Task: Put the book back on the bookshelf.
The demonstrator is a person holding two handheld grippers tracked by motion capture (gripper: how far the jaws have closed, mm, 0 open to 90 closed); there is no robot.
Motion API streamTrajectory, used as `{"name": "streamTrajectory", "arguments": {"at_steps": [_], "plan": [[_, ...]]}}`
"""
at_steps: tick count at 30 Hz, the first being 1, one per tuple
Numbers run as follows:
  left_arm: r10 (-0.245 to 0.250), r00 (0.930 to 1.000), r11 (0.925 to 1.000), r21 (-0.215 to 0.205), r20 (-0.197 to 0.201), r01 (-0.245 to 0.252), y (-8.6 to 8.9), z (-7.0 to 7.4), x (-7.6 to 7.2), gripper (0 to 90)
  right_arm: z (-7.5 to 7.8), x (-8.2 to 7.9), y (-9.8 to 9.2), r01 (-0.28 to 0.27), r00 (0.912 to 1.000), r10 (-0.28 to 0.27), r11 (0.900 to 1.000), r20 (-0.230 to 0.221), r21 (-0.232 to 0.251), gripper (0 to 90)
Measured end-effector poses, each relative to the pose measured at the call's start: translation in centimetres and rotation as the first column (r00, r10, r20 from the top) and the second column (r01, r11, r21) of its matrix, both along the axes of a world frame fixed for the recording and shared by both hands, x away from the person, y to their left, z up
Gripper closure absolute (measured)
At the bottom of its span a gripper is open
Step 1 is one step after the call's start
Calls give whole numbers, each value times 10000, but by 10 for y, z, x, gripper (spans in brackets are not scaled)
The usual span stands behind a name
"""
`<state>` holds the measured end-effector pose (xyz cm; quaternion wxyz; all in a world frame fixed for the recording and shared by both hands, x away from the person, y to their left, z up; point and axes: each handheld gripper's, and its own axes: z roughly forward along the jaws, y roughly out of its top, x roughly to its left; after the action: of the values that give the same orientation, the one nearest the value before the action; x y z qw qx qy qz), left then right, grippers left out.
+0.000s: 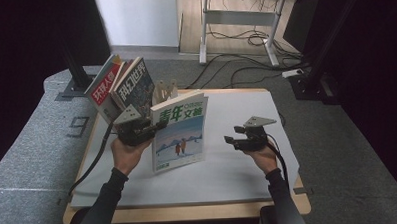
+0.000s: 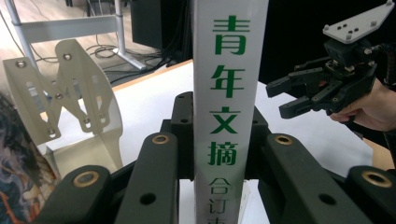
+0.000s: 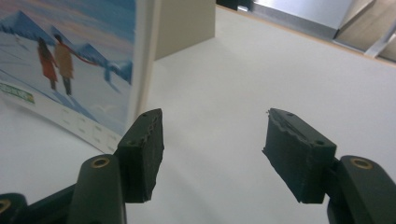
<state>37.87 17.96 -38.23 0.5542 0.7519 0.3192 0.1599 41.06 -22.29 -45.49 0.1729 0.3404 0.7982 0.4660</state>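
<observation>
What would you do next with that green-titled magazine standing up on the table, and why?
Probably carry the magazine back and left toward the cream book stand and set it beside the two magazines leaning there. The left tool is shut on its spine and holds it upright, while the right tool stands apart with its jaws open and empty, so the left alone can shift it.

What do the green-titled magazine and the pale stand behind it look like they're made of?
The magazine looks like glossy coated paper: a printed cover and a flat white spine, clamped by the left gripper. The stand looks like cream-painted sheet metal, with cut slots and rivet-like fasteners, though rigid plastic is possible.
</observation>
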Motion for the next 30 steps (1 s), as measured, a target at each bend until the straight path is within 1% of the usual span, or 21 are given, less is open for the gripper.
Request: {"name": "streamTrajectory", "arguments": {"at_steps": [8,11,16,18,24,26,28,30], "plan": [[244,9995,9997,-40,-209,-245,8,6,3,741,-13,-4,-17,490,9981,-484,9987,-390,151,354],[328,9992,9994,-79,-239,-330,11,8,4,740,-19,-6,-24,707,9964,-702,9974,-466,102,349],[499,9984,9986,-153,-262,-503,16,12,6,741,-28,-11,-32,1081,9923,-1085,9941,-590,-96,323],[558,9981,9983,-144,-255,-561,18,14,6,741,-31,-13,-34,1201,9908,-1219,9922,-583,-343,306],[795,9966,9966,-177,-225,-799,24,21,8,741,-38,-17,-38,1473,9873,-1515,9858,-484,-810,278],[900,9957,9957,-220,-228,-905,27,24,9,741,-40,-18,-40,1527,9858,-1584,9838,-564,-944,275],[1020,9945,9945,-234,-229,-1025,30,26,10,741,-43,-19,-42,1619,9844,-1678,9817,-532,-1002,275],[1147,9931,9930,-257,-230,-1153,34,28,10,741,-46,-20,-44,1724,9820,-1790,9797,-595,-1027,274]]}}
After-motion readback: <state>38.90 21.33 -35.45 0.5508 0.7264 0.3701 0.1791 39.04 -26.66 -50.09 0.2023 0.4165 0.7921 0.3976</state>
